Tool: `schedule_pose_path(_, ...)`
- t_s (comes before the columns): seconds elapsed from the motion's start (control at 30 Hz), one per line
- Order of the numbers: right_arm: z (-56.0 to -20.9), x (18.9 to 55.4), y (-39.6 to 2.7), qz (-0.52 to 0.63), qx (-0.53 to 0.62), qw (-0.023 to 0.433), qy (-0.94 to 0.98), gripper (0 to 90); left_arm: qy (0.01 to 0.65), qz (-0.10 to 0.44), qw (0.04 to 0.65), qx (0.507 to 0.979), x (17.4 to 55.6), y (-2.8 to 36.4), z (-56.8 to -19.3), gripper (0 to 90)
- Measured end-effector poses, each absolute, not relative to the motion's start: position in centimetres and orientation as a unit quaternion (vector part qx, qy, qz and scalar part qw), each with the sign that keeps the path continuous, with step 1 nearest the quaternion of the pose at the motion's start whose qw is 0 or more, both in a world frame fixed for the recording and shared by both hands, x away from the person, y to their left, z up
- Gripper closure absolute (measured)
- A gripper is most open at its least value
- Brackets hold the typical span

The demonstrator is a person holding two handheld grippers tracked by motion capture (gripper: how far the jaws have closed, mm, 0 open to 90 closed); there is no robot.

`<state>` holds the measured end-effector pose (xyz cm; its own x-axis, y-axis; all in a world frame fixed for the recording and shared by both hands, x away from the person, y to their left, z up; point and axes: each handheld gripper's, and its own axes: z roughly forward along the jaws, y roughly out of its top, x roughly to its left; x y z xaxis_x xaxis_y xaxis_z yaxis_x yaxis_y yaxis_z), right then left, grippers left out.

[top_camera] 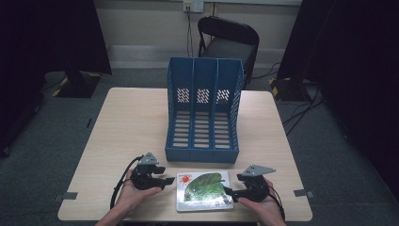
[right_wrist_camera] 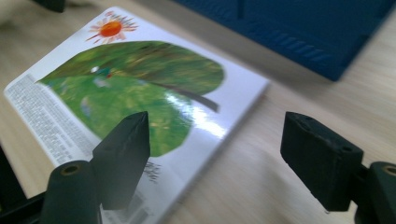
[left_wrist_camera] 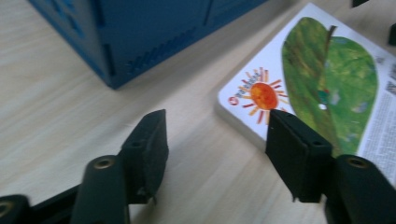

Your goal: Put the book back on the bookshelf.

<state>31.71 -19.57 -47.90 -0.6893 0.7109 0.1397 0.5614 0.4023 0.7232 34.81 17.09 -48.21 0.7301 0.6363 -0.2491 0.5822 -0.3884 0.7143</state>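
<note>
The board book (top_camera: pixel 204 190) is laid flat near the table's front edge, just in front of the blue file rack (top_camera: pixel 203 110). It's probably stiff, lightish, and slick with that glossy cover, so the side edges are best gripped. It's flanked by the left gripper (top_camera: pixel 165 180) and right gripper (top_camera: pixel 229 190), jaws spread, nothing pinched. Pale wood table (top_camera: pixel 131 122), grey carpet, a folding chair (top_camera: pixel 229 42) behind.

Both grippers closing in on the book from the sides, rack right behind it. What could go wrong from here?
1. The book lies flat on the table; the open left gripper straddles only its sun corner, so it may slide rather than lift.
2. The glossy cover under the open right gripper could slip.
3. The blue file rack stands close behind; a tilted book might catch its front lip.
</note>
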Motion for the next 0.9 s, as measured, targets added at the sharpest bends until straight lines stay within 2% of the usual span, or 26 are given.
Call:
schedule_pose_path(0.07,-48.1,31.7,-19.0,0.397,0.368,0.081,0.837,23.6,0.367,0.011,0.428,0.826,34.7,16.6,-48.3,45.5)
schedule_pose_path(0.1,-48.1,31.6,-18.7,0.39,0.356,0.09,0.844,23.3,0.36,0.008,0.424,0.831,34.6,16.3,-48.3,45.8)
schedule_pose_path(0.2,-48.4,31.6,-18.3,0.381,0.348,0.08,0.852,22.2,0.35,0.01,0.414,0.84,34.5,15.5,-48.7,45.8)
schedule_pose_path(0.3,-48.6,31.6,-18.3,0.377,0.35,0.077,0.854,22.2,0.362,0.012,0.403,0.84,34.6,15.2,-49.0,41.9)
schedule_pose_path(0.37,-48.8,31.7,-18.2,0.373,0.349,0.056,0.858,21.6,0.362,0.01,0.397,0.843,34.9,15.0,-49.3,37.3)
schedule_pose_path(0.43,-49.0,31.9,-18.0,0.367,0.35,0.055,0.86,17.8,0.353,0.014,0.395,0.848,34.8,14.8,-49.3,40.4)
schedule_pose_path(0.57,-49.0,31.9,-17.8,0.368,0.351,0.048,0.86,17.7,0.348,0.013,0.395,0.85,34.9,14.8,-49.3,46.4)
schedule_pose_path(0.9,-49.1,31.3,-16.3,0.371,0.327,0.035,0.868,13.5,0.37,0.025,0.393,0.842,35.5,15.9,-49.3,45.8)
